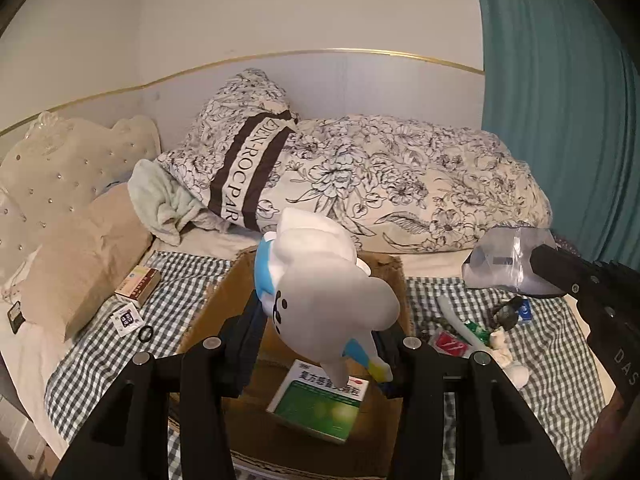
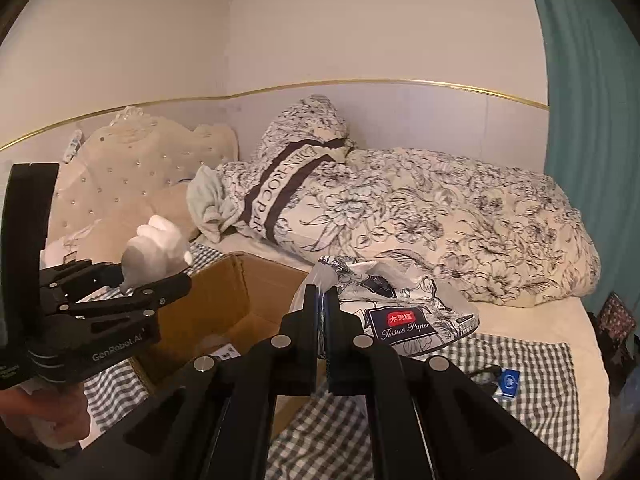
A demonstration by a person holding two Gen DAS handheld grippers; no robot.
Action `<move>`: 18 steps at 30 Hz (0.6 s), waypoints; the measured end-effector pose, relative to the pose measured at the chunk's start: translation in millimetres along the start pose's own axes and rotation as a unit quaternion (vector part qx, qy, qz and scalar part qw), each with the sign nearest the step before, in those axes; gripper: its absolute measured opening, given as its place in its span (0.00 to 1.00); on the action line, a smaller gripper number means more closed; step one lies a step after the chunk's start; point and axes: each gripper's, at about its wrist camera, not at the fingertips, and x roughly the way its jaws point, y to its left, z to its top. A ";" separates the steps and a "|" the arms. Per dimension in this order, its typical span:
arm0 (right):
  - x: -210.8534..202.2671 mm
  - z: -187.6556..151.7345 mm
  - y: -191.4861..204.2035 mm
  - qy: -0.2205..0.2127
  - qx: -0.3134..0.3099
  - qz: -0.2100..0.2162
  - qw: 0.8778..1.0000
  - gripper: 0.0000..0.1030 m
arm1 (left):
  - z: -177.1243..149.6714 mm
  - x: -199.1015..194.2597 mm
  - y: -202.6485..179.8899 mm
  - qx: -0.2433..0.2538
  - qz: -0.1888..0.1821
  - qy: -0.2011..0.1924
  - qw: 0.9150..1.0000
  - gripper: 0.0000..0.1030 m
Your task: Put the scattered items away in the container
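Hanging above the open cardboard box (image 1: 224,312), the grey-and-white plush toy (image 1: 320,280) sits between the fingers of the left gripper (image 1: 320,336), which are spread fairly wide and press against its sides at the blue collar and lower body — the toy's face points down toward the box floor. Inside the box, directly beneath the toy, lies a green-and-white medicine box (image 1: 320,404). The right gripper (image 2: 322,320) has its fingers drawn nearly together, pinching the knotted plastic wrap of a tissue paper pack (image 2: 400,312); the pack lies just beyond the fingertips, near the right wall of the box, though contact with the checkered cloth (image 2: 528,368) cannot be judged. In the left wrist view the same pack shows as a pale plastic bundle at the tip of the right gripper, to the right of the box. Small items — a red packet (image 1: 450,342), a white tube (image 1: 460,320) and a blue packet (image 1: 524,312) — lie scattered on the cloth right of the box; a beige carton (image 1: 138,285) and a black ring (image 1: 145,334) lie left of it.
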 end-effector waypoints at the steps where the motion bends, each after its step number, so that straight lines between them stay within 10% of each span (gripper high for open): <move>1: 2.3 0.4 2.7 0.000 -0.001 0.002 1.000 0.02 | 0.6 1.2 3.2 -0.003 0.001 0.000 1.000 0.45; 18: 55.9 -2.2 57.3 0.031 -0.030 0.058 0.997 0.02 | 0.4 27.9 56.1 -0.027 0.033 0.027 0.999 0.46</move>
